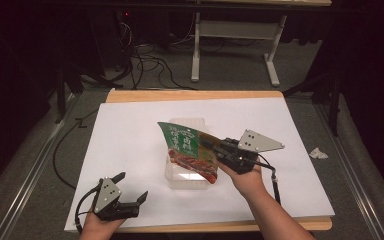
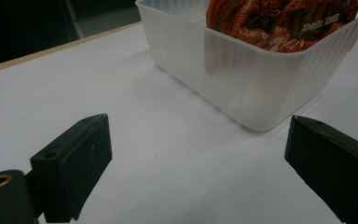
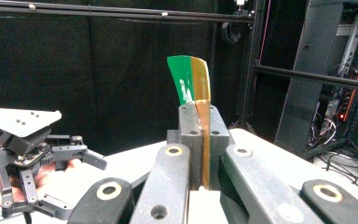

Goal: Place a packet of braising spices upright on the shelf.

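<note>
My left tongs (image 1: pixel 131 188) gape wide and hold nothing, low on the tabletop (image 1: pixel 130 135), with the tub (image 2: pixel 242 79) just ahead. Beyond, my right tongs (image 1: pixel 216 145) pinch the packet (image 1: pixel 190 150) tilted over the tub. Next I judge: lower it in, then release.

1. Two grippers: the left gripper (image 1: pixel 132 187) and the right gripper (image 1: pixel 219 146).
2. One food packet (image 1: pixel 190 149).
3. One clear plastic tub (image 1: pixel 187 177).
4. One crumpled scrap (image 1: pixel 318 153) on the floor.
5. One white table (image 1: pixel 130 145).
</note>
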Demonstrator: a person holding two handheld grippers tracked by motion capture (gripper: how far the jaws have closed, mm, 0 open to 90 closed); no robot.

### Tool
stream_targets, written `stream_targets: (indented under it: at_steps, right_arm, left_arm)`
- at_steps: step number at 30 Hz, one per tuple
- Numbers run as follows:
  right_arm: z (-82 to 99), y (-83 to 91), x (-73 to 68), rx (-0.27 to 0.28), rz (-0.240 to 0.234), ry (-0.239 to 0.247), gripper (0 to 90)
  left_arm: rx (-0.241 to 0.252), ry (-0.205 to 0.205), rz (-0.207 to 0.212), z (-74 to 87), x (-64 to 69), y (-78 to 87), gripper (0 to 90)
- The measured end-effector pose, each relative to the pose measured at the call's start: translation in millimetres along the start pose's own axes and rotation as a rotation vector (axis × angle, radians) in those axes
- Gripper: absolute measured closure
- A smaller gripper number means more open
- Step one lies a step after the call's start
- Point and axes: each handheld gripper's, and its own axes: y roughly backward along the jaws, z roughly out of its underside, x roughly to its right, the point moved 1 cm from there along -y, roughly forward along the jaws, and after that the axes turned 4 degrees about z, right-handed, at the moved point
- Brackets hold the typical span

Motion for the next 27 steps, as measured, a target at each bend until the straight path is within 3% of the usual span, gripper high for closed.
stream_targets:
  at_steps: [10, 27]
  right_arm:
    - [5.0, -2.0, -0.4, -0.012, 0.001, -0.008, 90.0]
    - [26.0, -8.0, 7.7, -0.045, 0.026, -0.064, 90.0]
  left_arm:
    - [-0.001, -0.006, 0.001, -0.8, 1.5, 1.2, 7.8]
    - [-0.007, -0.013, 0.008, -0.6, 1.3, 0.1, 7.8]
